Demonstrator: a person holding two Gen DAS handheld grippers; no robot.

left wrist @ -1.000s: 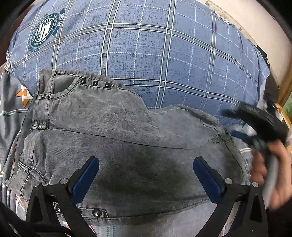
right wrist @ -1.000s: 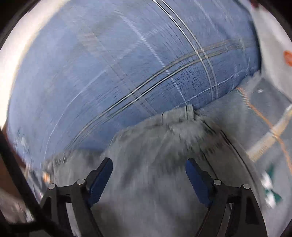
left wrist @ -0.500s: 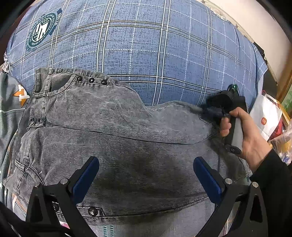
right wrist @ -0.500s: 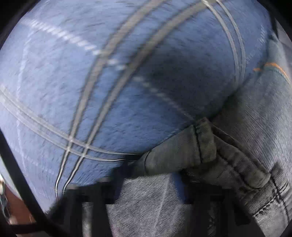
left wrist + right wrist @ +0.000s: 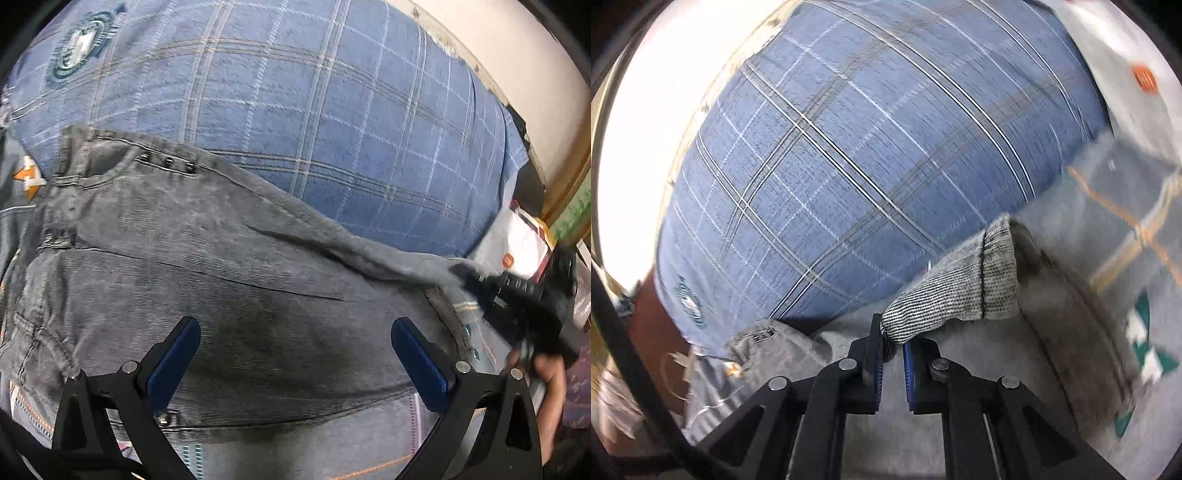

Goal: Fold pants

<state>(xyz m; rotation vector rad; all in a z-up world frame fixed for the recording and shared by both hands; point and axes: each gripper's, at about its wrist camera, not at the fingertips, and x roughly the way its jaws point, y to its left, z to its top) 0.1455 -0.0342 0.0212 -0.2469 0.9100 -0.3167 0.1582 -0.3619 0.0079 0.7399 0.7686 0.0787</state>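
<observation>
Grey washed-denim pants (image 5: 207,280) spread flat on blue plaid bedding (image 5: 332,122). Right gripper (image 5: 892,350) jaws pinched narrow on the leg hem (image 5: 960,299), likely for folding over; left gripper (image 5: 295,358) jaws wide, empty, hovering above.

Left hand-held gripper (image 5: 295,363): black angular frame, blue ribbed pads (image 5: 173,360), silver screws at joints. Right hand-held gripper (image 5: 893,363) showed same build; black cable at left.
</observation>
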